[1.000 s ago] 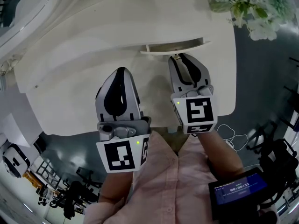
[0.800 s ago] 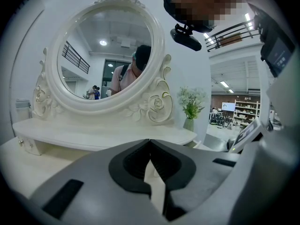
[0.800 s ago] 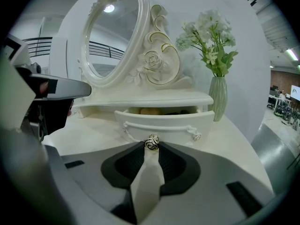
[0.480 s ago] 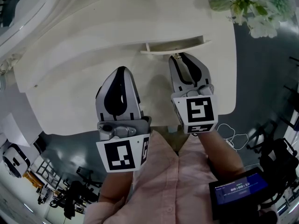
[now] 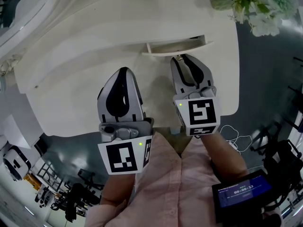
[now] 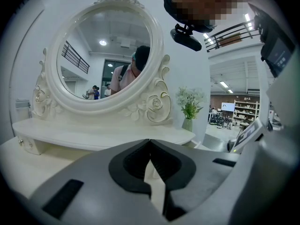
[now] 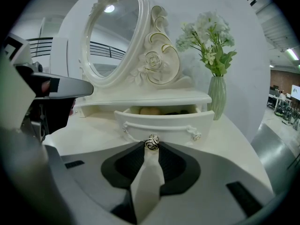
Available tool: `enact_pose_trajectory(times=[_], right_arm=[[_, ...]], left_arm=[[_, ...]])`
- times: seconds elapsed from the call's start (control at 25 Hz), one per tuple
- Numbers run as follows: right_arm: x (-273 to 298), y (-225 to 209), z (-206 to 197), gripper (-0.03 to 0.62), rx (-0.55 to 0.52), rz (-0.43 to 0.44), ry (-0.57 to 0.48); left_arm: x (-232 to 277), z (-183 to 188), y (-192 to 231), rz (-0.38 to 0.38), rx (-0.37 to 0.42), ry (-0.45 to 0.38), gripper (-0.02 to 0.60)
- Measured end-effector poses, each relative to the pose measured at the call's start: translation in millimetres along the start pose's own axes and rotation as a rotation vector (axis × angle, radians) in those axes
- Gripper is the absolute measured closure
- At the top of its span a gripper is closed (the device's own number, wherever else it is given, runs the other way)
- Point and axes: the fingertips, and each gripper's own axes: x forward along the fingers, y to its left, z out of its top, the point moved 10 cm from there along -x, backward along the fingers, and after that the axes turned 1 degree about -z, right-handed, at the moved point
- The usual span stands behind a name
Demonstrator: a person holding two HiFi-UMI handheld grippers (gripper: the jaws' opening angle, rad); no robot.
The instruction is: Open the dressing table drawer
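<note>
R tool [image 7: 151,147] clenched on knob [image 7: 151,141] of drawer [image 7: 164,124], drawer part-open at back of bench [image 5: 66,74], under mirror [image 7: 112,36] shelf, L tool [image 5: 123,71] pinched shut w/ nothing in it, above bench, flower vase [image 7: 216,97] just beside drawer

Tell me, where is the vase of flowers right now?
In the right gripper view the vase stands on the right of the dressing table, at the right end of the little shelf, just beside the partly open drawer.
</note>
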Motion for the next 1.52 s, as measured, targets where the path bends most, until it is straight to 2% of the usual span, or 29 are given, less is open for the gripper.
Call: enact_pose_trajectory(times=[1.52], right_arm=[[-11.5,1.2,-9.5,0.488,0.007,0.013,0.01]], left_arm=[[-4.6,0.4,-12.7,-0.012,0.006,-0.007,0.56]])
